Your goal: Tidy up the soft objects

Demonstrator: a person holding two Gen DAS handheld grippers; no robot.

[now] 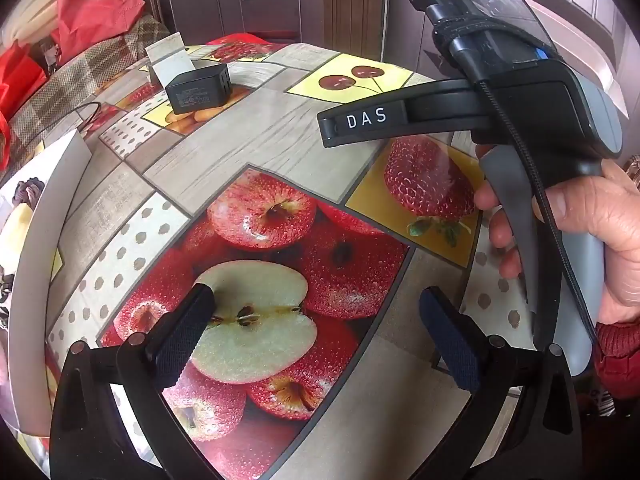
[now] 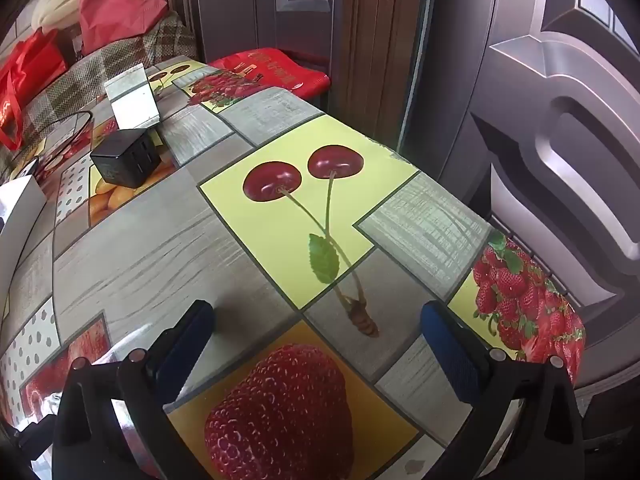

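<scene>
Left wrist: left hand-held gripper [image 1: 316,312] released, right hand-held gripper [image 2: 316,320] released; black charger [image 1: 199,89], white box [image 1: 44,216] on tablecloth [image 1: 248,136].

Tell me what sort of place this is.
Probably a room in a home: a table under a fruit-print tablecloth, panelled doors close behind it, and a plaid-covered sofa or bed piled with red bags.
</scene>
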